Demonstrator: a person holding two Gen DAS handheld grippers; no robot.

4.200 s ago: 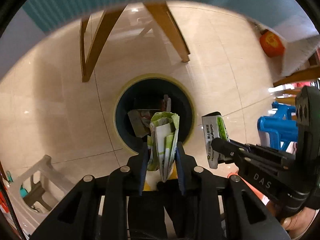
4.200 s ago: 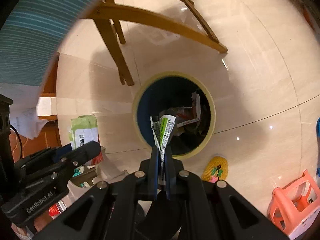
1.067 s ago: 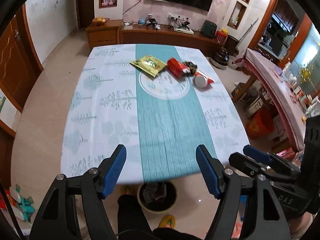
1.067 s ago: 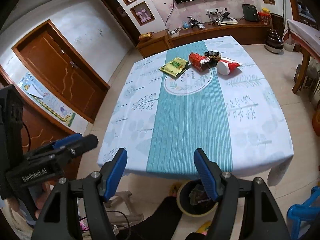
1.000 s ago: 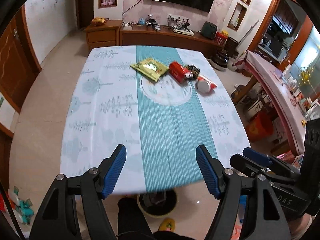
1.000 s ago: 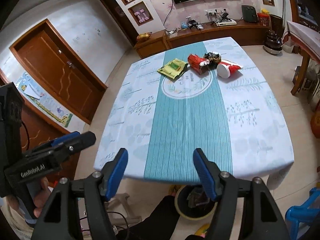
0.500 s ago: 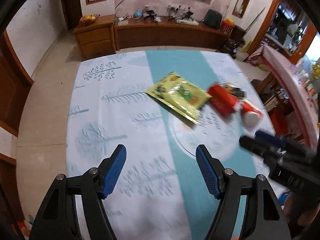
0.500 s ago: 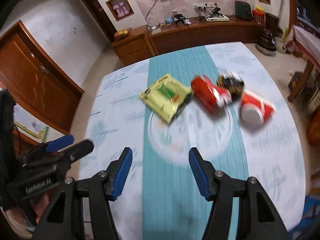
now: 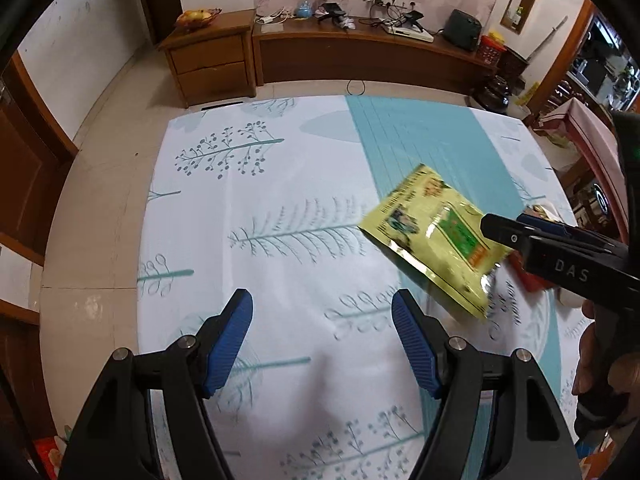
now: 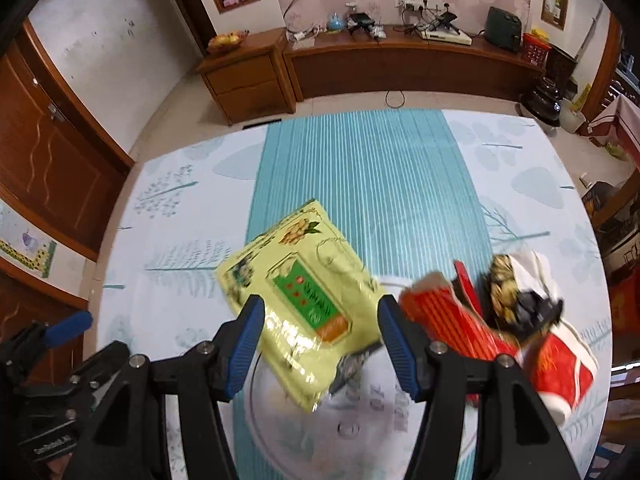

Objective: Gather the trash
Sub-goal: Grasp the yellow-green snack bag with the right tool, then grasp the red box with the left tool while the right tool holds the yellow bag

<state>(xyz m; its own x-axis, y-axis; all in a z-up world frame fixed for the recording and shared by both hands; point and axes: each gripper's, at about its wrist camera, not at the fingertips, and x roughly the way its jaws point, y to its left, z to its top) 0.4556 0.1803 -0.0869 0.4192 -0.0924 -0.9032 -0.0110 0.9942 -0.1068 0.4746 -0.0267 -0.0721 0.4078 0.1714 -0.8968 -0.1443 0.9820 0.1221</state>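
On the worktop (image 10: 520, 184) lay one yellow snack packet (image 10: 304, 304), one red striped carton (image 10: 452, 320), one red cup (image 10: 560, 368) and one dark crumpled wrapper (image 10: 516, 292). Two tools were there, left tool (image 9: 322, 340) and right tool (image 10: 320, 340).

The tablecloth (image 10: 520, 184) was white with pale teal tree prints and a teal striped centre band; the packet (image 10: 304, 300) yellow with a green label; the wrapper (image 10: 448, 320) red; finger pads (image 10: 248, 344) blue.

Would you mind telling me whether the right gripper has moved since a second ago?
Yes. The right gripper has advanced over the table toward the TV cabinet, now framing the yellow snack bag.
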